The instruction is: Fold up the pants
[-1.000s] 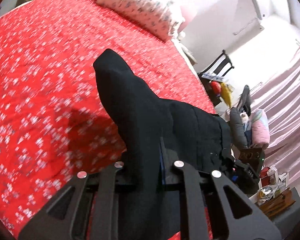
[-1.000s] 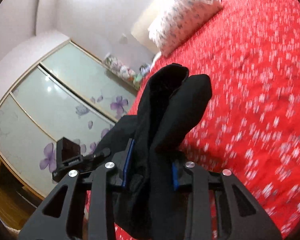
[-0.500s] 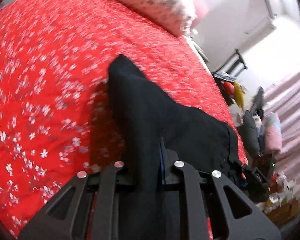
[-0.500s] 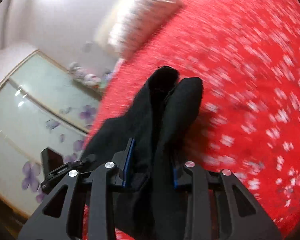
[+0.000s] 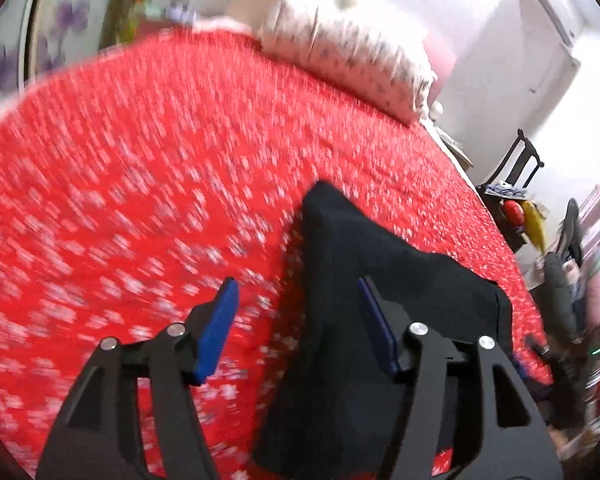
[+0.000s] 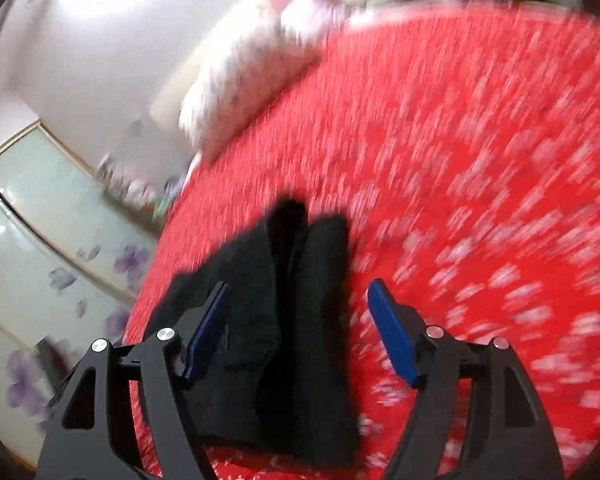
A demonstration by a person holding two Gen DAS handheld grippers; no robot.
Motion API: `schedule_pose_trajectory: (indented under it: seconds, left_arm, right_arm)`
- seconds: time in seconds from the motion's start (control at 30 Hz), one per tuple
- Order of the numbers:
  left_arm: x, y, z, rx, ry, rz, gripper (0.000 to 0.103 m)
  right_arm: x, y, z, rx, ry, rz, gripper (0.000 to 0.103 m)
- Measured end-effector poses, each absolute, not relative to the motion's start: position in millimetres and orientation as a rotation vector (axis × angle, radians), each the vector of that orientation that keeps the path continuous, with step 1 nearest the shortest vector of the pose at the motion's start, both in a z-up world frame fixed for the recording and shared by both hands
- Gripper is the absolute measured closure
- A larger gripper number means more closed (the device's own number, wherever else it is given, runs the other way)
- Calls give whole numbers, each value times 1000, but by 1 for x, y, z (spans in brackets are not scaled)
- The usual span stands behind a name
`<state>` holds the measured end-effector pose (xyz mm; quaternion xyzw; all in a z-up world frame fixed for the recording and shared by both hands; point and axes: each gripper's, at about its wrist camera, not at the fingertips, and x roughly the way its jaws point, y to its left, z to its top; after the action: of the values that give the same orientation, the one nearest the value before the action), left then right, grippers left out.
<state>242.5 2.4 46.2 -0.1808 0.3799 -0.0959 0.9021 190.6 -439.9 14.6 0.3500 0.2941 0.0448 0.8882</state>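
Both grippers' jaws are opening, fingers wide, gripping nothing. Left gripper (image 5: 298, 320) and right gripper (image 6: 298, 320) each have black pants (image 5: 364, 320) (image 6: 296, 320) between the pads, lying on the red bed (image 5: 140, 180).

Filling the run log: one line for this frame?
step: release | left gripper: opening, pants between jaws | right gripper: opening, pants between | surface: red bedspread

Two fisheye cameras, one on each handheld gripper, look forward and downward from close above a red flower-patterned bedspread (image 5: 148, 168) (image 6: 480, 168). Both share crumpled black fabric pants (image 5: 348, 320) (image 6: 296, 312) and a white patterned pillow (image 5: 348, 60) (image 6: 244, 84).
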Motion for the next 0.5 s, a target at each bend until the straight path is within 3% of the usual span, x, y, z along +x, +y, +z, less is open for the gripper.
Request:
schedule_pose_trajectory:
  seconds: [0.07,0.13,0.33,0.5]
  left_arm:
    - [222,-6,65,-343,730,-255,38]
    - [200,-27,80,-316,696,-358,28]
    - [180,-92,66,-256,773,-545,27]
    - [203,-106,19,-315,962,-507,30]
  right_arm:
    - [171,-429,41,630,528,93,30]
    - [156,-409,56,565,485,153,30]
    - [142,-339,50,362,535,321,30]
    - [164,-336,10,367,747,281,31]
